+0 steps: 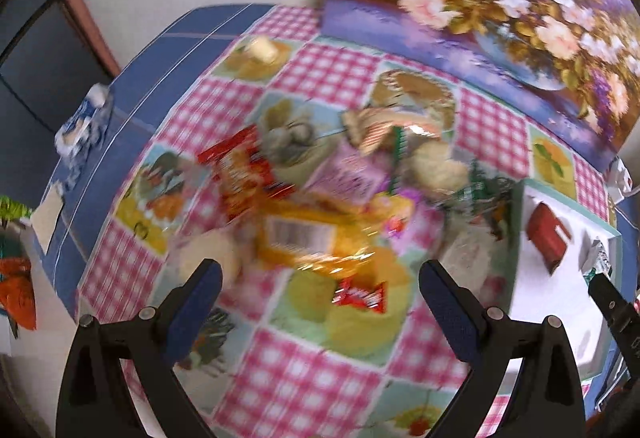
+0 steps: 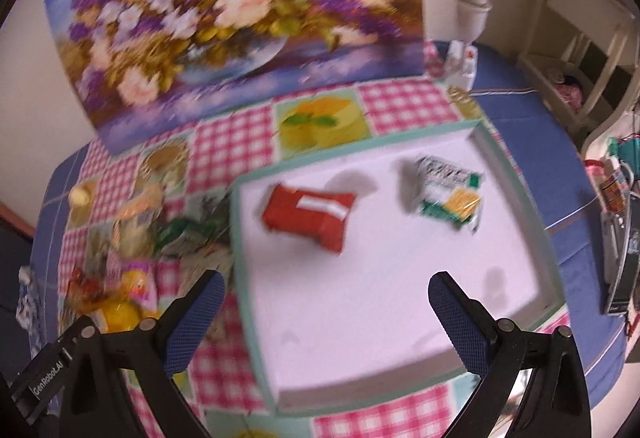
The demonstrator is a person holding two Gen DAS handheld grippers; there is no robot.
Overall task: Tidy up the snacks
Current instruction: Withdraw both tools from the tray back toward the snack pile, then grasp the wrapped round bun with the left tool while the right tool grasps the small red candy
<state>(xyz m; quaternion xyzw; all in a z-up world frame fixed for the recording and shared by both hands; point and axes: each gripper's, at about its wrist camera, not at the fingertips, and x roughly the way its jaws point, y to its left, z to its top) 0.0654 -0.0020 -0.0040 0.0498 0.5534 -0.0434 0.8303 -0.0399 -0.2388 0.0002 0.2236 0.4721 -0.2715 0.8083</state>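
Snacks lie in a blurred, crinkly heap (image 1: pixel 320 205) mid-desk on the glossy pink-checked cloth (image 1: pixel 304 378), left of a shallow white tray (image 2: pixel 516 173) with a mint rim. Bare tray floor stretches near the right gripper (image 2: pixel 326 304); a red packet (image 2: pixel 308 215) and a green-and-white foil packet (image 2: pixel 448 193) sit toward its far side, apart. Left gripper (image 1: pixel 320 292) hangs over the heap's near edge. Both pairs of fingers are spread wide, gripping nothing.
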